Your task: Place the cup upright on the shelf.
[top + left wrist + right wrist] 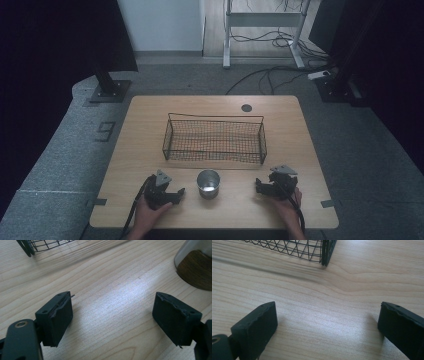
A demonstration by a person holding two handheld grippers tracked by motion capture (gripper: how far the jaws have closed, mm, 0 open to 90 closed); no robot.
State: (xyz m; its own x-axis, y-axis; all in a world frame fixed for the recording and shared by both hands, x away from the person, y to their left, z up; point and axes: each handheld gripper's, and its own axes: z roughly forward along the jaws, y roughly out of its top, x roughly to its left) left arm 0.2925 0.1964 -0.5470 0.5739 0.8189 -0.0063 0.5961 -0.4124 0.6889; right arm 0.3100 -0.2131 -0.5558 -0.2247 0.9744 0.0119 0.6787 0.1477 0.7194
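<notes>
A: Item one, left gripper (176, 192)?
B: Rested low on the wooden table (150, 115) at about 7 o'clock from the table's middle, held by the person's left hand (150, 212) coming in from the near edge. Jaws pointed toward 3 o'clock, at the cup. In the left gripper view its jaws stood wide apart over bare wood, holding nothing.

A: Item two, right gripper (258, 186)?
B: At about 5 o'clock, in the right hand (289, 207), jaws pointed toward 9 o'clock, again at the cup. In the right gripper view the jaws were spread wide, nothing between them.

A: Item three, contents of the table?
B: One metal cup (208, 183), upright, open end up, at 6 o'clock, between the two grippers and apart from both. One black wire basket (215, 156) at the table's centre, just beyond the cup at its 12 o'clock, not touching it. In the left gripper view the cup (195, 267) sat at 1 o'clock and a basket corner (27, 248) at 11 o'clock.

A: Item four, margins?
B: Bare wood lay on each side of the cup up to the jaws. Both grippers sat near the near edge. Open tabletop ran at 9 and 3 o'clock of the basket, and a strip behind it with a dark round grommet (246, 107).
</notes>
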